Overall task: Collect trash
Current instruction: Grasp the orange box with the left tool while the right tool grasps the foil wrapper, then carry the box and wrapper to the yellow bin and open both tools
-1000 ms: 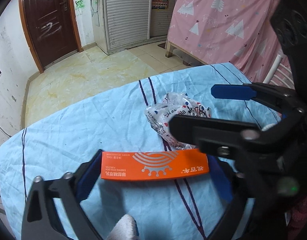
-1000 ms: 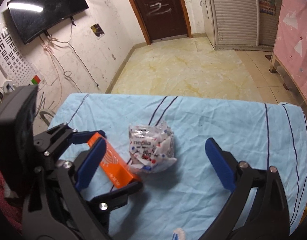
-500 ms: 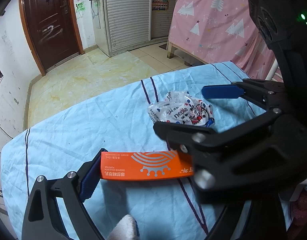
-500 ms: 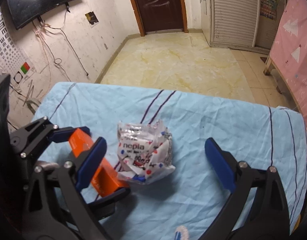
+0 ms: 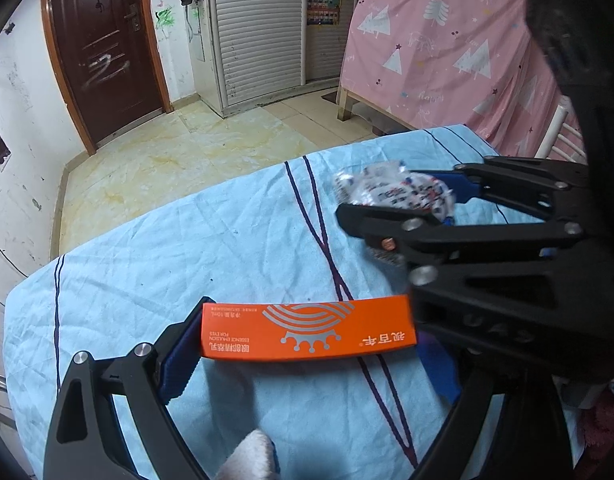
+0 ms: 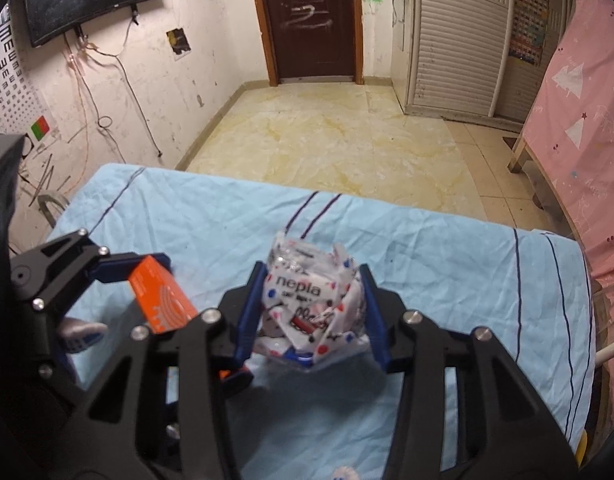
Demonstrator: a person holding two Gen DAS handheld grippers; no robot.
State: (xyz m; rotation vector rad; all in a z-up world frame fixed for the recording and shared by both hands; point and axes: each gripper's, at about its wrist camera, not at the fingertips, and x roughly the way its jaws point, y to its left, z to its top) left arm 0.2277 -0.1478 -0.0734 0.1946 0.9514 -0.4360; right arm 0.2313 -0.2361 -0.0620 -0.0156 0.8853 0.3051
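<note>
Two hand-held grippers over a table draped in a blue sheet (image 6: 447,256) with dark stripes. The left gripper (image 5: 307,340) clasps an orange box (image 5: 307,330) lengthwise, one blue pad on each short end; the box is held off the sheet and roughly level, its printed face toward the camera. In the right wrist view the same box (image 6: 163,300) appears at about 9 o'clock from the wrapper, tilted, with the left gripper's black frame around it. The right gripper (image 6: 313,308) has just been closing: its jaws now stand narrow, with a crumpled white wrapper (image 6: 311,300), printed "nepla" with red and blue dots, between them. Both blue pads (image 6: 251,316) lie against the wrapper's sides, squeezing it; whether it rests on the sheet or is lifted cannot be told. The wrapper (image 5: 395,196) sits near the middle of the table, close to the paired stripes, at about 1 o'clock from the box in the left wrist view, where it is blurred. Beyond the table lie a yellowish tiled floor (image 6: 339,136), a dark brown door (image 6: 311,16) at 12 o'clock and a pink curtain (image 6: 579,112) at 3 o'clock.
</note>
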